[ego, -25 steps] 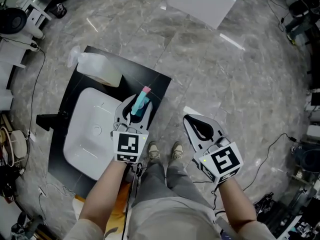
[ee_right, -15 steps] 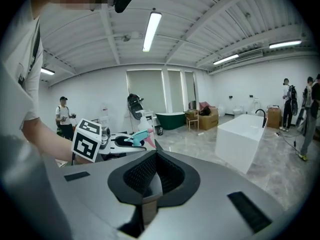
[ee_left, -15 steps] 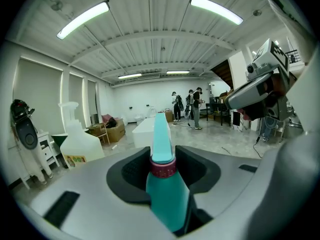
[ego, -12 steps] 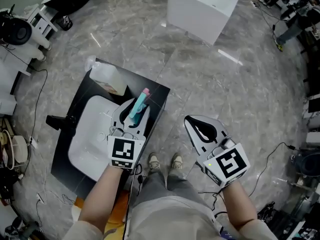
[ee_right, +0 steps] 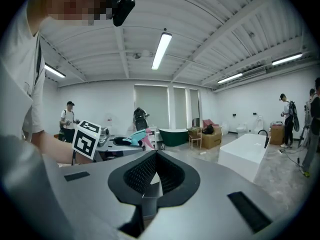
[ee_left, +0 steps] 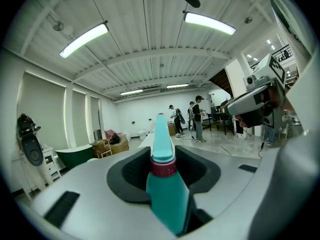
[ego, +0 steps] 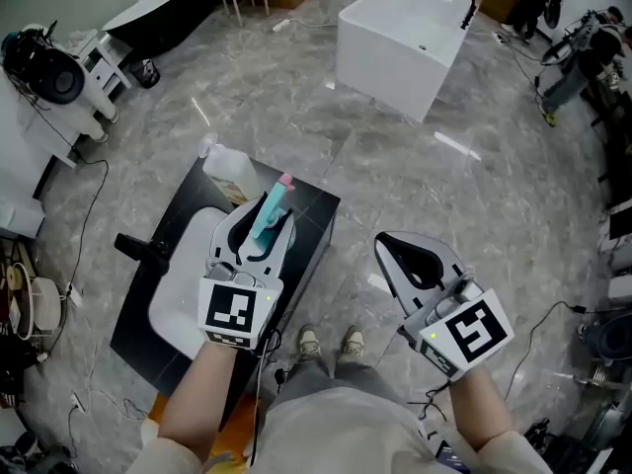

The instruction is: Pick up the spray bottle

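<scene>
The spray bottle (ego: 270, 212) is teal with a pink nozzle tip and lies along my left gripper (ego: 259, 227), whose jaws are shut on its body. In the left gripper view the bottle (ee_left: 164, 189) shows a dark red collar and its neck juts out past the jaw tips of the left gripper (ee_left: 162, 156), lifted into the air. My right gripper (ego: 420, 257) hangs apart to the right over the floor, shut with nothing in it. The right gripper view shows its jaws (ee_right: 155, 159) meeting, and the bottle (ee_right: 133, 136) off to the left.
Below the left gripper stands a white sink basin (ego: 183, 294) on a black stand (ego: 311, 230), with a black faucet (ego: 143, 250) and a clear plastic jug (ego: 232, 171). A white bathtub (ego: 400, 38) sits farther off. Cables trail on the grey marble floor (ego: 474, 166).
Both grippers have risen, the left one carrying the spray bottle up off the sink stand. The view has tipped up, so more of the room shows.
</scene>
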`<move>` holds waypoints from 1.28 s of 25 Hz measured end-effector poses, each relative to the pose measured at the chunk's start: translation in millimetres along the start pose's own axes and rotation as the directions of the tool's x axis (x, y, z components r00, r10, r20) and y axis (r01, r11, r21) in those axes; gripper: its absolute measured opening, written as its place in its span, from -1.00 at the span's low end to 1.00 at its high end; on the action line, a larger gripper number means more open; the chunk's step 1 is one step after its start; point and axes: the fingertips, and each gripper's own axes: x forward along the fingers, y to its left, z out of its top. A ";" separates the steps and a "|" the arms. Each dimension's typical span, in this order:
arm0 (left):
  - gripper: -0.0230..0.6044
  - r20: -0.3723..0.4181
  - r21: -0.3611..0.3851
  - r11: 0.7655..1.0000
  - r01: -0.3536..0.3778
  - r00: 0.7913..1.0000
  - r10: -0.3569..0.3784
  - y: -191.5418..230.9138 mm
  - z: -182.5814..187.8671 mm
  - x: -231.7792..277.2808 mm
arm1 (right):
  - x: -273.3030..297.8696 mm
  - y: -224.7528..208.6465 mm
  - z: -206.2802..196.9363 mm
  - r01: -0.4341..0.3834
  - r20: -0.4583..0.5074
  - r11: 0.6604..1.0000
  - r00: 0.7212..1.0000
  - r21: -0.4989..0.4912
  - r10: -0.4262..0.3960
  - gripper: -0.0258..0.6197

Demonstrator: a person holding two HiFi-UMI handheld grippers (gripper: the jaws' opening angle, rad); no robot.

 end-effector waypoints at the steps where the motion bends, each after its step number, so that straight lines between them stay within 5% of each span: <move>1: -0.39 0.007 -0.002 1.000 -0.010 1.000 0.010 1.7 6.8 -5.2 | -3.2 2.2 5.3 -0.001 0.011 1.000 1.000 -0.002 0.001 -0.83; 14: -0.40 0.111 -0.062 0.997 -0.050 0.992 0.057 -11.5 85.9 -73.2 | -41.3 21.1 46.8 -0.006 0.091 1.000 0.996 -0.030 0.009 -0.83; 19: -0.40 0.099 0.007 0.998 -0.055 0.994 0.054 -25.4 75.3 -88.5 | -49.8 31.7 42.0 -0.022 0.096 1.000 0.995 -0.010 0.023 -0.83; 24: -0.40 0.040 -0.060 0.997 -0.048 0.998 0.050 -33.7 49.5 -101.2 | -51.9 45.9 29.6 -0.058 0.067 0.998 0.996 -0.039 0.061 -0.83; 32: -0.40 0.001 -0.026 0.997 -0.071 0.998 0.071 -30.2 32.0 -110.5 | -52.2 57.4 26.7 -0.103 0.061 0.993 0.992 -0.057 0.106 -0.83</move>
